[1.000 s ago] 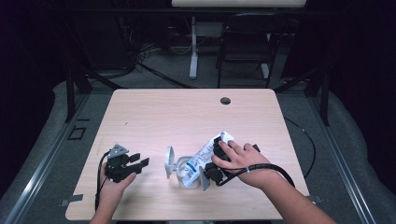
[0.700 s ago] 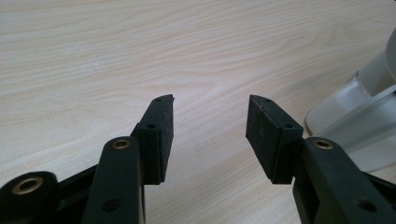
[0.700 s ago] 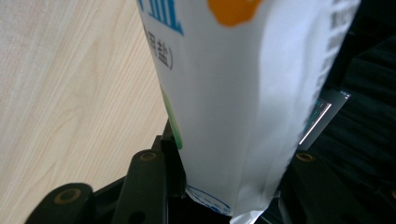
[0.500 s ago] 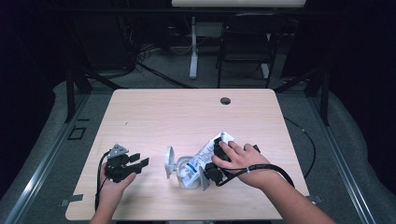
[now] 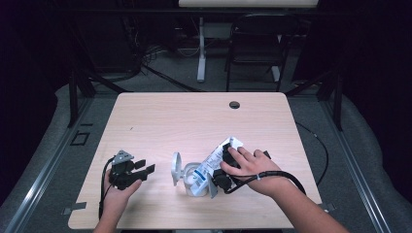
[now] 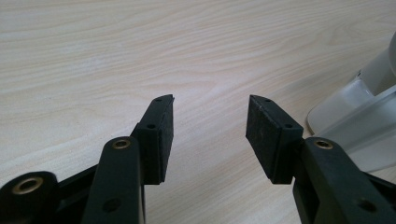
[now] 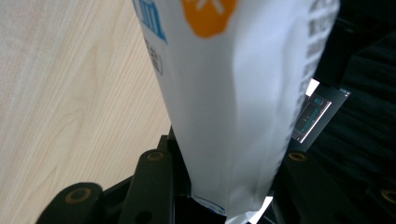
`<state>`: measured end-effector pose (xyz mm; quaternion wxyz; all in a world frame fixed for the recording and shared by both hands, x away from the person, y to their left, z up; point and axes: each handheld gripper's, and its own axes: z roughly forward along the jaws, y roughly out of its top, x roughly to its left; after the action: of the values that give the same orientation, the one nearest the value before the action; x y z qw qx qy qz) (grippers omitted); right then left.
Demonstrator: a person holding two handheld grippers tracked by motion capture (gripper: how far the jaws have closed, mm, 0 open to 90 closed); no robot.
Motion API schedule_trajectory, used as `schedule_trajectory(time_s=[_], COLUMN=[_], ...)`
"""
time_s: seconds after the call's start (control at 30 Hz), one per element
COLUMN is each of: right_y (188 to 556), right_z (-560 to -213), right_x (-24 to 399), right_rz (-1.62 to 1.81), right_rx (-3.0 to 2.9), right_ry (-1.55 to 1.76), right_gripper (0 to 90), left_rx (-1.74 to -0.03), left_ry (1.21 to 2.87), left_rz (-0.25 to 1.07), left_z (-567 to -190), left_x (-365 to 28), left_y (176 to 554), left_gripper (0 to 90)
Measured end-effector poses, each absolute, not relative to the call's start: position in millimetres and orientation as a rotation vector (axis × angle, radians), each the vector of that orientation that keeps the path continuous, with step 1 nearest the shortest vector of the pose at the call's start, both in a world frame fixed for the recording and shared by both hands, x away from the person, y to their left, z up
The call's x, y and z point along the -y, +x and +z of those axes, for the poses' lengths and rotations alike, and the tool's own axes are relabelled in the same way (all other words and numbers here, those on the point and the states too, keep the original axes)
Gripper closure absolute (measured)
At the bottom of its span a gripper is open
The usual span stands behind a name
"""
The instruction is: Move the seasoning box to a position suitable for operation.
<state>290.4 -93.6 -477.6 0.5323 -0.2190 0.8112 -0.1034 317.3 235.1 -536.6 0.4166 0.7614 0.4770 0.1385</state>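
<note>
A white pouch [image 5: 210,165] with blue print and an orange mark lies tilted, its lower end at a white container [image 5: 190,182] whose round lid [image 5: 175,169] stands open. My right gripper [image 5: 221,170], under the person's hand, grips the pouch across its width. In the right gripper view the pouch [image 7: 233,93] fills the gap between the jaws of the right gripper [image 7: 224,186], which have just been closing on it. My left gripper [image 5: 145,167] rests on the table at the left, open, with nothing between its pads [image 6: 161,135]. The container's edge [image 6: 355,126] shows to its right.
The light wooden table [image 5: 194,121] has a round cable hole [image 5: 234,105] near its far edge. A dark chair [image 5: 257,43] and a white stand [image 5: 201,48] are beyond the table. Each gripper trails a black cable [image 5: 291,177] toward the near edge.
</note>
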Motion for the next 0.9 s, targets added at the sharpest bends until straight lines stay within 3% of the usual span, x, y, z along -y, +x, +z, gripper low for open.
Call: schedule_trajectory(time_s=[0.9], right_y=[291.3], right_z=[-475.9], right_x=[93.3], right_rz=[-0.229], right_rx=[-1.949], right_ry=[-0.496], right_gripper=[72.8], left_rx=[-1.201], left_ry=[1.915], left_rz=[0.344], left_z=[-537.7], left_x=[-235.4], left_y=[317.7], left_gripper=[52.0])
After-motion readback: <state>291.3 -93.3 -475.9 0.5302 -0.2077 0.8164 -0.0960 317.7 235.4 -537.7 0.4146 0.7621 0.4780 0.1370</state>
